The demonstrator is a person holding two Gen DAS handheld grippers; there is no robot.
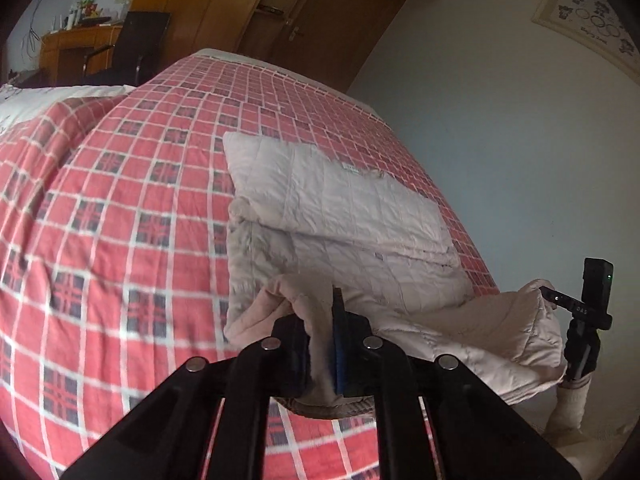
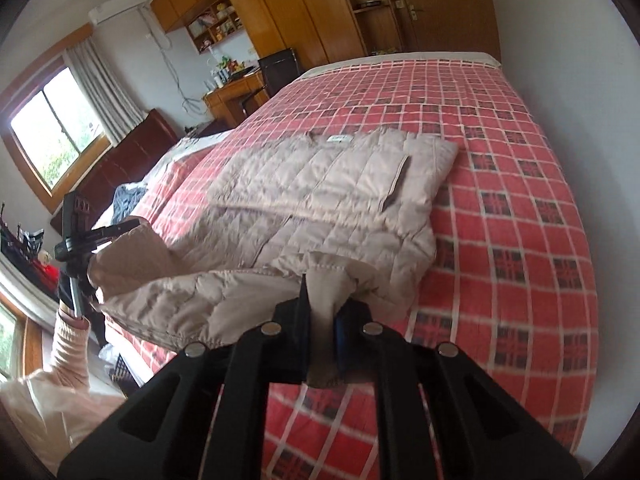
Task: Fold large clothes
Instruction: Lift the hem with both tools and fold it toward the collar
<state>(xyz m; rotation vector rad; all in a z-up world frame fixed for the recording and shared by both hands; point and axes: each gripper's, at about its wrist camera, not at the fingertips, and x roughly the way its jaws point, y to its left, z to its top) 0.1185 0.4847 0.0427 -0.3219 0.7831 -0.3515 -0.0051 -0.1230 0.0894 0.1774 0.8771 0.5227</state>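
Mid-fold: coat lies on the bed w/ its near hem lifted, left gripper & right gripper each clamped on a hem corner, so next probably carry both evenly toward the bed's far end & lay hem over collar.

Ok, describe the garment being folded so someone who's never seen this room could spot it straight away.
Start at the big bed with the red checked bedspread. On it lies a pale beige quilted jacket, partly folded, its near edge lifted and pinched by the left gripper and right gripper. It is the only plain, puffy thing on the checks.
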